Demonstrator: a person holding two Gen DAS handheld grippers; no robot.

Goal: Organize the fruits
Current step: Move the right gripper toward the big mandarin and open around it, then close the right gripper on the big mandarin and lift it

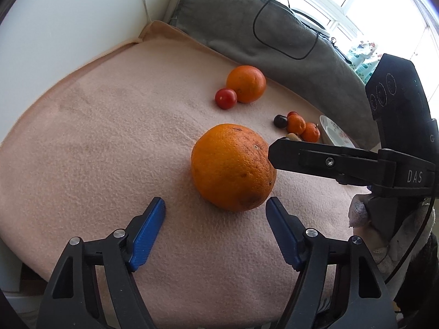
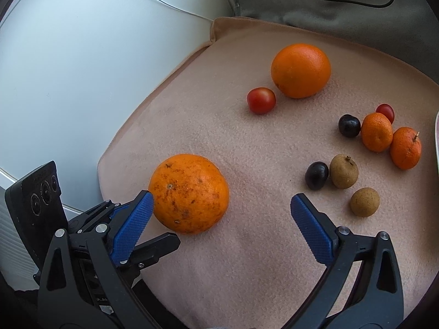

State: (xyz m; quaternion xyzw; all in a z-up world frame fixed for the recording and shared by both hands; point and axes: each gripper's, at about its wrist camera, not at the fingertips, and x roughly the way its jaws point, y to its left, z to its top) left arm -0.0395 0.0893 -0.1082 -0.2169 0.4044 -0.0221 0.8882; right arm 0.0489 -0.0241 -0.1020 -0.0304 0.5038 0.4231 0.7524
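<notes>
We note both the left gripper (image 1: 215,208) and right gripper (image 2: 221,205) agape beside the speckled orange (image 2: 189,193); tomato (image 2: 261,100) and smooth orange (image 2: 301,70) lie beyond.

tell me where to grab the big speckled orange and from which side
Grip the speckled orange across its widest middle, coming from above. It is round, sits free on the pink cloth, and the open right tongs already flank it.

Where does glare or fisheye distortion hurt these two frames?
Left wrist view: the window is blown out white, and the blanket edge bows. Right wrist view: even light, no glare, spotted orange sharp, dark corners.
</notes>
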